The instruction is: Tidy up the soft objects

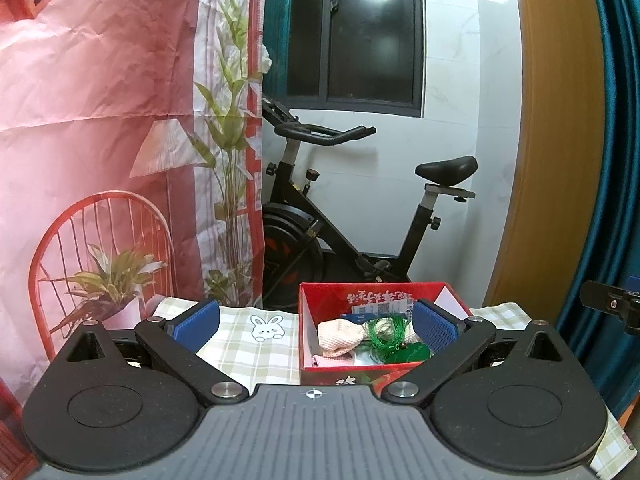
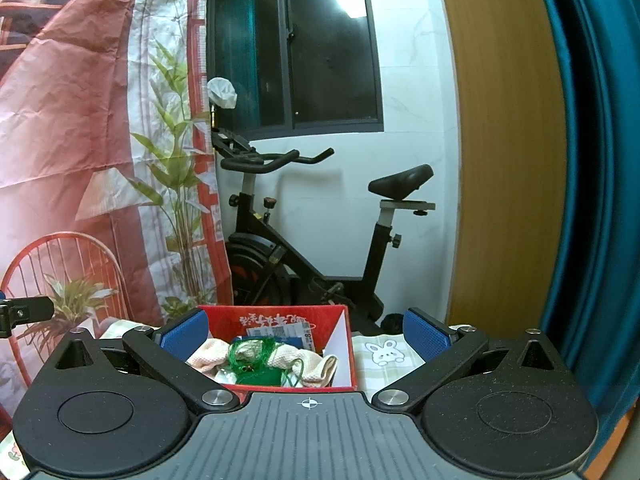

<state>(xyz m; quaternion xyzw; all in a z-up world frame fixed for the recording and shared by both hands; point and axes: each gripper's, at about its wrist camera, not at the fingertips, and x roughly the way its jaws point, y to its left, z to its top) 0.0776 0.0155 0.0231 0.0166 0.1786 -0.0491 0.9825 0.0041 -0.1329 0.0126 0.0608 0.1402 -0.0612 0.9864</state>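
Both grippers — left gripper [image 1: 316, 322], right gripper [image 2: 306, 332] — spread wide, empty, red box [image 1: 320, 376] printed with unreadable Chinese characters, pink cloth [image 1: 340, 336] inside, rabbit-print tablecloth [image 1: 248, 344].

**Small room with bike, window and printed backdrop**

A creased backdrop [image 1: 100, 100] fills the left of both views, printed in pink and red with a chair, a lamp and leafy plants. At upper centre a dark window [image 1: 356, 32] in a dark frame reflects a ceiling light. Below it, mid-frame, a black exercise bike [image 1: 340, 216] stands against a white marbled wall [image 1: 472, 100]. Right of the wall runs a wood-grain panel [image 1: 556, 120], and a teal curtain [image 1: 620, 140] hangs at the far right edge. At the bottom, a checked cloth with a rabbit print covers the tabletop [image 1: 256, 344].
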